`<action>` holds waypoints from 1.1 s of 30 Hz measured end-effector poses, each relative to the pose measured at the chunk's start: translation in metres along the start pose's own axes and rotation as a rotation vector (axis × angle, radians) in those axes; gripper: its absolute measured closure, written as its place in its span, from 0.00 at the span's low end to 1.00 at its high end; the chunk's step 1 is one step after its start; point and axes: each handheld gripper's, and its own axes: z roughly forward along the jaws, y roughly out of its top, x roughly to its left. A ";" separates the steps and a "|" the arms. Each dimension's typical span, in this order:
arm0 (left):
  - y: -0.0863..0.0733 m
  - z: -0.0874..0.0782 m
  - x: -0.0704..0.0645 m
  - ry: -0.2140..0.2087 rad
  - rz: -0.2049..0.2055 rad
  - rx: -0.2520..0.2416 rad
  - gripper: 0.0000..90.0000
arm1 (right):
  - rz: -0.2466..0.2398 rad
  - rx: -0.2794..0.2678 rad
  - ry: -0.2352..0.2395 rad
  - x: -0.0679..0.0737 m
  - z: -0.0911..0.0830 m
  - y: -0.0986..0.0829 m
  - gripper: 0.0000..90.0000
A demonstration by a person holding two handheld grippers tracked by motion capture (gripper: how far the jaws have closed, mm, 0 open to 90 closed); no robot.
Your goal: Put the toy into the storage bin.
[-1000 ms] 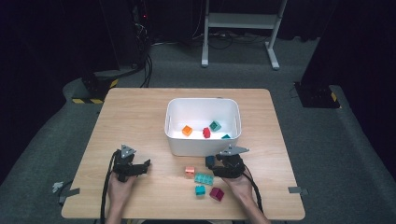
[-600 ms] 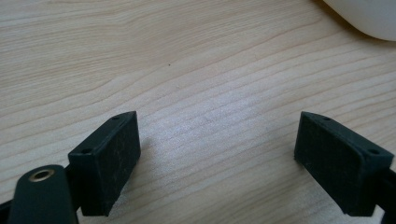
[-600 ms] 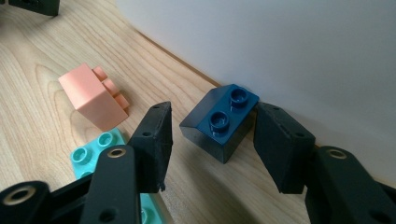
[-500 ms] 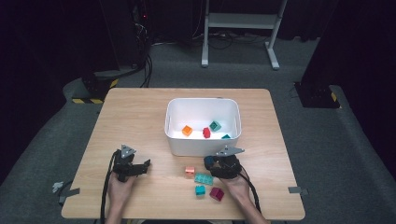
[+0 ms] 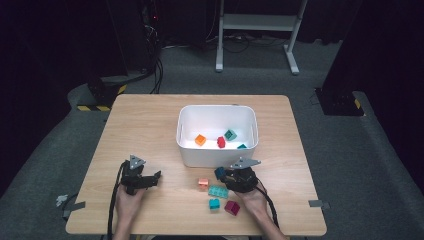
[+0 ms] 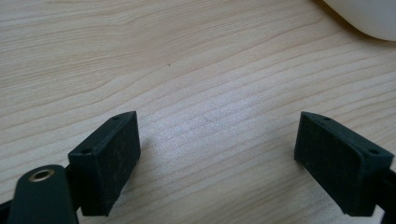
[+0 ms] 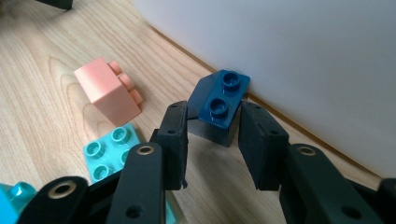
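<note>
A dark blue sloped brick point(image 7: 219, 109) stands on the table right against the white bin's wall point(image 7: 303, 56). My right gripper point(image 7: 212, 135) has a jaw pressed on each side of it; from above, that gripper point(image 5: 222, 176) sits just in front of the bin point(image 5: 217, 107). Beside it lie a pink brick point(image 7: 107, 91) and a flat teal brick point(image 7: 112, 151). My left gripper point(image 6: 217, 158) stands wide open over bare wood, at the front left of the table point(image 5: 156, 176).
A small teal brick point(image 5: 214, 203) and a magenta brick point(image 5: 231, 207) lie near the front edge by the right hand. Inside the bin are an orange brick point(image 5: 200, 140), a red one point(image 5: 221, 142) and a teal one point(image 5: 230, 134).
My right gripper has slid left and slightly forward up to the dark blue brick and now has its jaws on it. The left gripper has stayed put.
</note>
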 end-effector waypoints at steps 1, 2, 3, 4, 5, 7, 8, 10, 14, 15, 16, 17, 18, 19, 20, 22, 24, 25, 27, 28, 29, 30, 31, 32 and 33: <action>0.000 0.000 0.000 0.000 0.000 0.000 0.16 | -0.007 -0.001 0.001 0.000 0.000 0.000 0.71; 0.000 0.000 0.000 0.000 0.000 0.000 0.16 | -0.009 0.001 0.004 0.001 0.000 0.000 0.72; 0.000 0.000 0.000 0.000 0.000 0.000 0.16 | -0.009 0.002 0.006 0.001 0.000 0.000 0.73; 0.000 0.000 0.000 0.000 0.000 0.000 0.16 | -0.012 0.001 0.009 0.001 0.000 0.000 0.74; 0.000 0.000 0.000 0.000 0.000 0.000 0.16 | -0.013 0.000 0.011 0.001 0.000 -0.001 0.74; 0.000 0.000 0.000 0.000 0.000 0.000 0.16 | -0.017 -0.002 0.014 0.001 0.000 -0.001 0.76; 0.000 0.000 0.000 0.000 0.000 0.000 0.16 | -0.019 -0.002 0.016 0.002 0.000 -0.001 0.76; 0.000 0.000 0.000 0.000 0.001 0.000 0.16 | -0.022 0.000 0.015 0.002 0.000 -0.001 0.78; 0.000 0.000 0.000 0.000 0.000 0.000 0.16 | -0.034 -0.001 0.018 0.002 0.000 -0.002 0.80; 0.000 0.000 0.000 0.000 0.000 0.000 0.16 | -0.038 -0.001 0.019 0.002 0.000 -0.002 0.81; 0.000 0.000 0.000 0.000 0.000 0.000 0.16 | -0.038 0.001 0.022 0.003 0.000 -0.002 0.82; 0.000 0.000 0.000 0.000 0.000 0.000 0.16 | -0.041 0.003 0.024 0.003 0.000 -0.002 0.82; 0.000 0.000 0.000 0.000 0.000 0.000 0.16 | -0.046 0.004 0.028 0.003 0.000 -0.003 0.84; 0.000 0.000 0.000 0.000 0.000 0.000 0.16 | -0.047 0.004 0.031 0.003 0.001 -0.003 0.84; 0.000 0.000 0.000 0.000 0.000 0.000 0.16 | -0.049 0.003 0.032 0.003 0.001 -0.003 0.85; 0.000 0.000 0.000 0.000 0.000 0.000 0.16 | -0.055 0.002 0.034 0.003 0.001 -0.003 0.87; 0.000 0.000 0.000 0.000 0.000 0.000 0.16 | -0.058 0.006 0.039 0.004 0.001 -0.003 0.89; 0.000 0.000 0.000 0.000 0.000 0.000 0.16 | -0.060 0.009 0.041 0.004 0.001 -0.003 0.90; 0.000 0.000 0.000 0.000 0.000 0.000 0.16 | -0.066 0.015 0.047 0.005 0.002 -0.003 0.93; 0.000 0.000 0.000 0.000 0.000 0.000 0.16 | -0.068 0.014 0.047 0.005 0.002 -0.003 0.94; 0.000 0.000 0.000 0.000 0.000 0.000 0.16 | -0.070 0.014 0.049 0.005 0.002 -0.004 0.95; 0.000 0.000 0.000 0.000 0.000 0.000 0.16 | -0.072 0.015 0.051 0.005 0.003 -0.004 0.97; 0.000 0.000 0.000 0.000 0.000 0.000 0.16 | -0.076 0.014 0.054 0.005 0.003 -0.004 0.98; 0.000 0.000 0.000 0.000 0.000 0.000 0.16 | -0.078 0.015 0.056 0.005 0.003 -0.004 0.99; 0.000 0.000 0.000 0.000 0.000 0.000 0.16 | -0.080 0.015 0.056 0.005 0.003 -0.004 1.00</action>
